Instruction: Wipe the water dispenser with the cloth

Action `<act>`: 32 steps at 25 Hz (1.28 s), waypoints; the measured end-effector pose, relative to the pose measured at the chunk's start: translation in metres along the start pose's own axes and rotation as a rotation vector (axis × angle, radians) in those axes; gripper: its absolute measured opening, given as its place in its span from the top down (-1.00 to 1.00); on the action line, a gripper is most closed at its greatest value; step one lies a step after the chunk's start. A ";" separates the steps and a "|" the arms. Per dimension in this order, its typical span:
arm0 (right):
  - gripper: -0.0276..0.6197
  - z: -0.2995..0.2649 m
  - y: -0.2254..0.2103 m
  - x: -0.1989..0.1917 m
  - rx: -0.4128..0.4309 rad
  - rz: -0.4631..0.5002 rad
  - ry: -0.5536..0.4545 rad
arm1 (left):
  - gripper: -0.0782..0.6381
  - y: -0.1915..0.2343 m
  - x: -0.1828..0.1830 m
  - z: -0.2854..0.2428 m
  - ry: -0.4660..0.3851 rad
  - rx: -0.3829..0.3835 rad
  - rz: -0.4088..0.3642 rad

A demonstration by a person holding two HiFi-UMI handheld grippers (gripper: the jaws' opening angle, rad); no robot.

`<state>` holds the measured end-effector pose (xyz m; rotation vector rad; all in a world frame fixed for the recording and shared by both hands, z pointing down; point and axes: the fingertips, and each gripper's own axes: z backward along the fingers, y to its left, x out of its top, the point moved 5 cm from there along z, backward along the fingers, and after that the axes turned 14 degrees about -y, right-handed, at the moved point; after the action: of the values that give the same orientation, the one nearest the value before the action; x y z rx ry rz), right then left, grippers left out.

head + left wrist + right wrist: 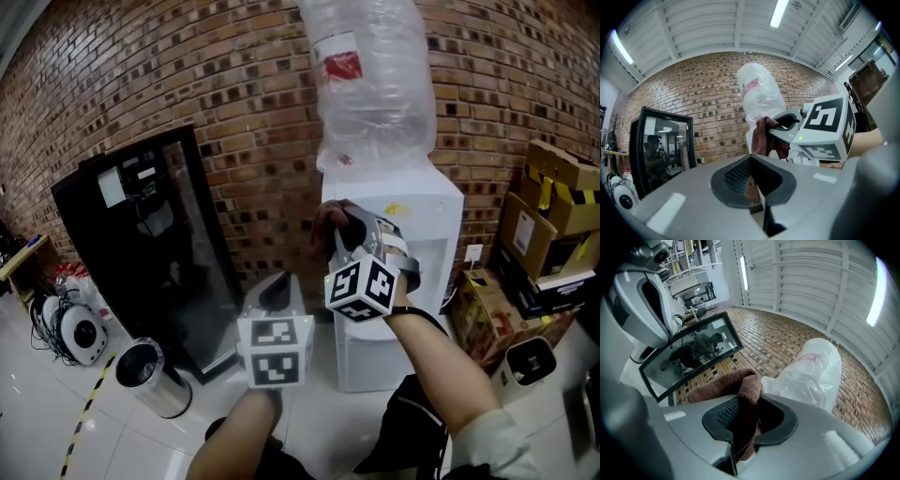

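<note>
Nearest the camera in the head view, two bare forearms reach forward over the white tiled floor (319, 441). The left gripper (277, 289) sits lower and closer. Its fingers are clenched together with nothing between them, as the left gripper view shows, and they point level towards the brick wall (253, 141). The right gripper (349, 230) is higher and a little further on, just right of the left one. Its fingers are clamped on a brown cloth (726, 385), and a fold of the cloth bulges out above them.

In the head view the cloth (328, 217) is held up in front of the upper left part of the white water dispenser (427, 220). Whether it touches the dispenser cannot be told.

The dispenser stands on the floor against the brick wall, with a clear water bottle (375, 84) upside down on top of it. A black glass-door cabinet (159, 244) stands to the left of the dispenser, and a shiny metal bin (150, 377) stands on the floor in front of the cabinet. Cardboard boxes (548, 220) are stacked to the right of the dispenser, some with yellow-and-black tape on them.
</note>
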<state>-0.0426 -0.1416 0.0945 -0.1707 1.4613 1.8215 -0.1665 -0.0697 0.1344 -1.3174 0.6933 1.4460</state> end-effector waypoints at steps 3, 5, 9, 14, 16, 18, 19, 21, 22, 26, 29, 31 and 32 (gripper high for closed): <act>0.65 0.008 -0.010 -0.006 -0.017 0.002 0.012 | 0.78 -0.016 -0.004 -0.006 0.006 -0.033 0.007; 0.65 0.013 -0.018 -0.013 -0.029 0.004 0.024 | 0.78 -0.027 -0.005 -0.009 0.006 -0.057 0.007; 0.65 0.027 -0.035 -0.029 -0.056 0.004 0.054 | 0.78 -0.056 -0.002 -0.016 -0.001 -0.115 -0.005; 0.65 0.051 -0.064 -0.057 -0.091 0.017 0.111 | 0.78 -0.098 0.002 -0.025 -0.017 -0.183 0.016; 0.65 0.063 -0.077 -0.071 -0.108 0.023 0.141 | 0.78 -0.116 0.001 -0.028 -0.021 -0.213 0.033; 0.65 0.076 -0.092 -0.086 -0.125 0.033 0.171 | 0.78 -0.137 0.001 -0.031 -0.023 -0.244 0.052; 0.65 0.082 -0.100 -0.093 -0.132 0.039 0.186 | 0.78 -0.147 0.000 -0.032 -0.024 -0.260 0.063; 0.65 0.094 -0.112 -0.107 -0.141 0.053 0.212 | 0.78 -0.167 -0.002 -0.034 -0.028 -0.288 0.084; 0.65 0.100 -0.117 -0.113 -0.145 0.059 0.223 | 0.78 -0.177 -0.004 -0.035 -0.028 -0.300 0.094; 0.65 0.117 -0.129 -0.136 -0.153 0.071 0.254 | 0.78 -0.209 -0.012 -0.042 -0.024 -0.337 0.122; 0.65 0.126 -0.135 -0.152 -0.163 0.075 0.263 | 0.78 -0.229 -0.021 -0.046 -0.019 -0.356 0.132; 0.65 0.130 -0.136 -0.158 -0.172 0.084 0.254 | 0.78 -0.240 -0.030 -0.048 -0.009 -0.366 0.144; 0.65 0.131 -0.136 -0.160 -0.176 0.088 0.246 | 0.78 -0.245 -0.034 -0.050 -0.003 -0.370 0.150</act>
<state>0.1999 -0.0987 0.1204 -0.4381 1.4915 2.0595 0.0744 -0.0469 0.2066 -1.5698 0.5473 1.7574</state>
